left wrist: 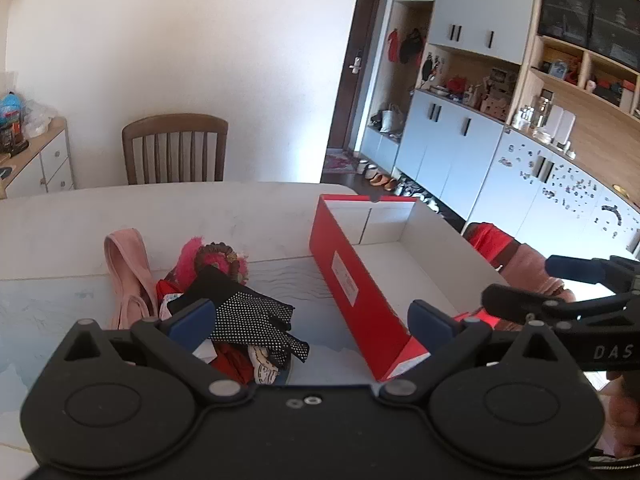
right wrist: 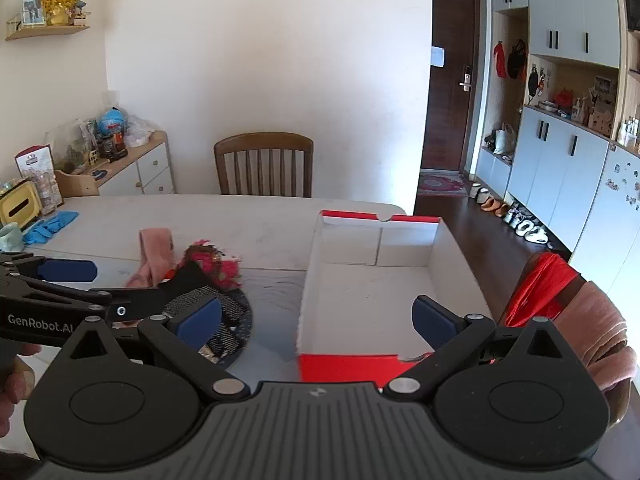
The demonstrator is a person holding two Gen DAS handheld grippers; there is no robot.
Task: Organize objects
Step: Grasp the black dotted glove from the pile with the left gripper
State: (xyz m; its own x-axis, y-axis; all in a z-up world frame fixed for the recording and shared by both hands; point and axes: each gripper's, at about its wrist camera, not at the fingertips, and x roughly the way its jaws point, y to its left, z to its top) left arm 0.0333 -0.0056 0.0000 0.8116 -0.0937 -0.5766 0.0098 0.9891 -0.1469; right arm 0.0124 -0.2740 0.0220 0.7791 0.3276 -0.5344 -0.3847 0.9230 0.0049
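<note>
white table [left wrist: 140, 216], wooden chair [left wrist: 175, 148], cabinets [left wrist: 452, 152]

Box [left wrist: 362, 276] was red outside, white inside; glove [left wrist: 248, 312] black with white dots; headband [left wrist: 130, 268] pink; counter [left wrist: 200, 208] white.

Clothes pile [left wrist: 224, 300] left of box [left wrist: 384, 264], both on table [left wrist: 160, 208].
</note>
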